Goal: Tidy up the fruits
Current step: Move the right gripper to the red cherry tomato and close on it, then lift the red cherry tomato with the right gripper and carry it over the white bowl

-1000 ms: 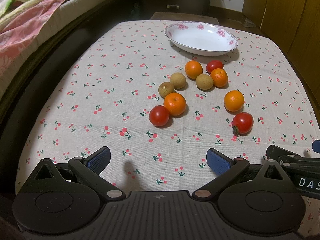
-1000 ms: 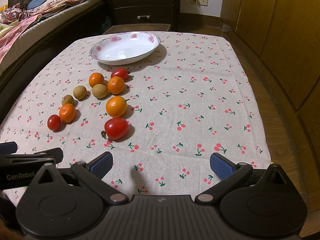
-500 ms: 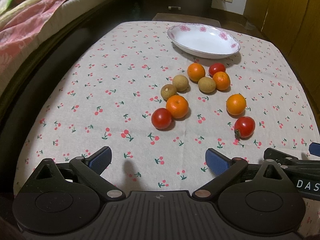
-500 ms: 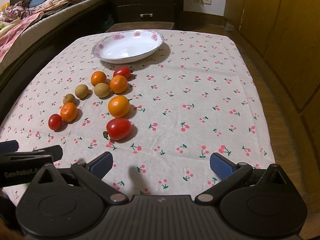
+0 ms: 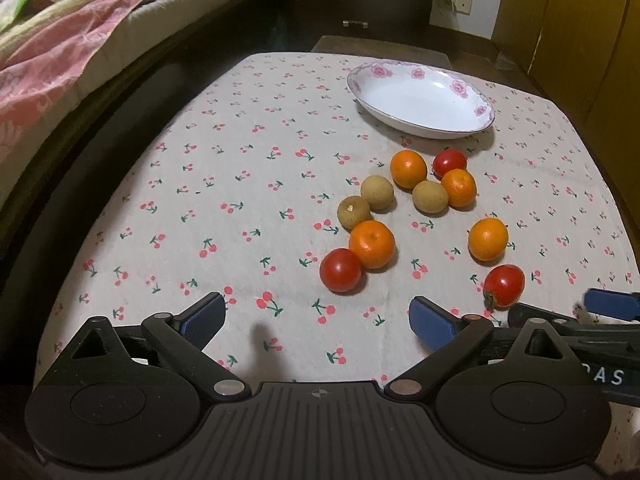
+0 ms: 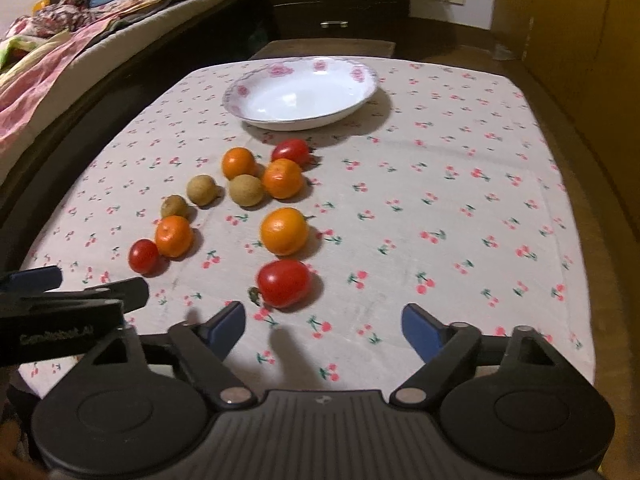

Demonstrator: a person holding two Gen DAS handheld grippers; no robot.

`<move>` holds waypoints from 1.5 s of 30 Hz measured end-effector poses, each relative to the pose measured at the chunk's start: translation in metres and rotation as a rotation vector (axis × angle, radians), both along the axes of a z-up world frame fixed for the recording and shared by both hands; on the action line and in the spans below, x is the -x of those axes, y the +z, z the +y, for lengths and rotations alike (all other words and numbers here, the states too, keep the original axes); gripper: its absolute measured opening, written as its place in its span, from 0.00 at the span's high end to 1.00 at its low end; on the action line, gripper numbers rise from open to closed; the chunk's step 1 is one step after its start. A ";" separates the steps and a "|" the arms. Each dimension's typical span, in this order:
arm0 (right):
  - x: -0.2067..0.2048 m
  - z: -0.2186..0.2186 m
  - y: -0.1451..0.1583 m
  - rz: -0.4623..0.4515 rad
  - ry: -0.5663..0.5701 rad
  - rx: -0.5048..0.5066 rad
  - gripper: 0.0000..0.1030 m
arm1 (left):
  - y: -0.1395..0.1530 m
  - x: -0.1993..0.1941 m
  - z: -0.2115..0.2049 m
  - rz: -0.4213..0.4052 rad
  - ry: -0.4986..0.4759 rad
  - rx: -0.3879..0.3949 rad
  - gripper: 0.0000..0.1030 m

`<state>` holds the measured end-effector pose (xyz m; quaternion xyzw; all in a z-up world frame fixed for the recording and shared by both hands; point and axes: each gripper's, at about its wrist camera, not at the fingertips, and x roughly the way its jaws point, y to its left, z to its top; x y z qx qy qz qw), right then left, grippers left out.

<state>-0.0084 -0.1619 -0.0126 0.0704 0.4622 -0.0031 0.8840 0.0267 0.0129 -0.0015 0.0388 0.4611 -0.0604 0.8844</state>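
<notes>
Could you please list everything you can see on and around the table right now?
Tomatoes: three, red, loose on the cloth.
Oranges: four, orange, loose among the tomatoes.
Brown fruits: three, tan, mid-cluster.
Dish: one, white with pink flowers, empty, far end.
Tablecloth: one, cream with cherries.
Bed: one, pink covers, beside the table.
Drawers: dark, beyond the table.
Left gripper: blue fingers, open, empty.
Right gripper: blue fingers, open, empty, just been closing.

Black tongs (image 6: 323, 326) with blue pads (image 6: 227, 326), silver pivot screws, ribbed housing.
</notes>
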 end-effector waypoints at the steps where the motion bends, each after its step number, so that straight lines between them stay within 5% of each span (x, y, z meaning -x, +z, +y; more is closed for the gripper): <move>1: -0.002 0.001 -0.001 0.003 0.009 -0.006 0.24 | 0.000 -0.001 0.001 0.002 0.000 -0.002 0.04; 13: -0.029 0.010 -0.015 0.039 0.088 -0.038 0.41 | -0.010 -0.018 0.002 0.017 -0.038 -0.014 0.08; 19: -0.031 0.012 -0.016 0.022 0.116 -0.016 0.42 | -0.023 -0.035 0.002 0.044 -0.049 -0.001 0.25; 29: -0.026 0.009 -0.018 0.002 0.142 -0.023 0.41 | -0.029 -0.038 0.001 0.008 -0.068 -0.025 0.24; 39: -0.020 0.001 -0.015 -0.004 0.121 0.025 0.91 | -0.024 -0.031 -0.004 -0.001 -0.118 -0.006 0.52; 45: -0.015 -0.005 -0.015 -0.001 0.117 0.004 0.94 | -0.023 -0.029 -0.005 0.010 -0.122 0.011 0.67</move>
